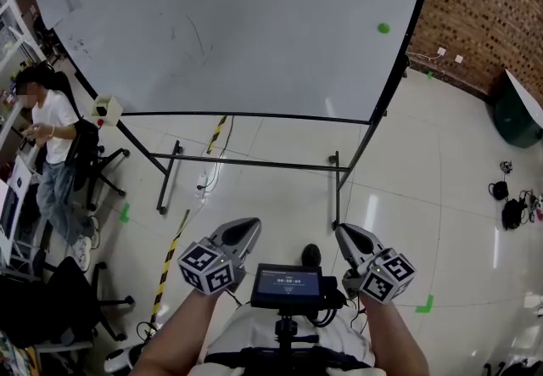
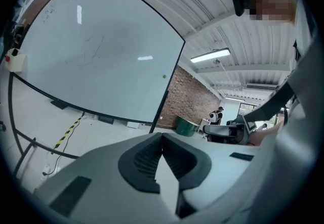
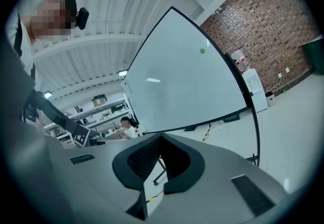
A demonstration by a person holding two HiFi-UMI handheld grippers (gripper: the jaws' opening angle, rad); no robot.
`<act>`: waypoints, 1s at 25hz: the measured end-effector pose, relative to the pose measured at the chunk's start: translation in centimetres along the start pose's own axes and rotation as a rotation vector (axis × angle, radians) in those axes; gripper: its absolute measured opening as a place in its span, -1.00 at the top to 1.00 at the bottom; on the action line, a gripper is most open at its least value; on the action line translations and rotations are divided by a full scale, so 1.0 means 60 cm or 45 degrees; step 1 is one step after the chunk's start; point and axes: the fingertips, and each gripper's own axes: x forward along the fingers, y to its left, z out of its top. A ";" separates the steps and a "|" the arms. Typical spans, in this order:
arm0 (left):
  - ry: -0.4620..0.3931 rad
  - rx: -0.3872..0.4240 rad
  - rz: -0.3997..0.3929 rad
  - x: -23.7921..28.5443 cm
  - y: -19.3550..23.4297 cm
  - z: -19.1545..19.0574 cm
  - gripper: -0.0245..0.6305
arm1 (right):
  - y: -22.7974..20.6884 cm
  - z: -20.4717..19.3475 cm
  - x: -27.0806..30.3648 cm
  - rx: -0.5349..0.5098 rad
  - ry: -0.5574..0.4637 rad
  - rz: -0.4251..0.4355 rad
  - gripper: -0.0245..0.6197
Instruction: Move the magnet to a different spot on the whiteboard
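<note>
A small round green magnet (image 1: 383,27) sits at the upper right of the smooth white whiteboard (image 1: 212,26). At the frame's bottom, the left hand-held gripper (image 1: 247,227) and right hand-held gripper (image 1: 343,234) are both clenched and empty, with their ribbed dark pads (image 2: 146,158) meeting at the tips.

Glossy, smooth whiteboard (image 1: 254,26) on a black metal stand (image 1: 254,164), rough brick wall (image 1: 484,1), shiny tiled floor (image 1: 441,188)
</note>
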 end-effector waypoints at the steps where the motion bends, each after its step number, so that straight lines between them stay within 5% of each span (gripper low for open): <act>1: 0.001 0.002 -0.001 0.010 0.004 0.007 0.85 | -0.008 0.005 0.005 -0.002 0.001 -0.002 0.83; 25: -0.015 0.089 -0.011 0.271 0.075 0.189 0.85 | -0.248 0.170 0.126 -0.223 0.034 -0.010 0.82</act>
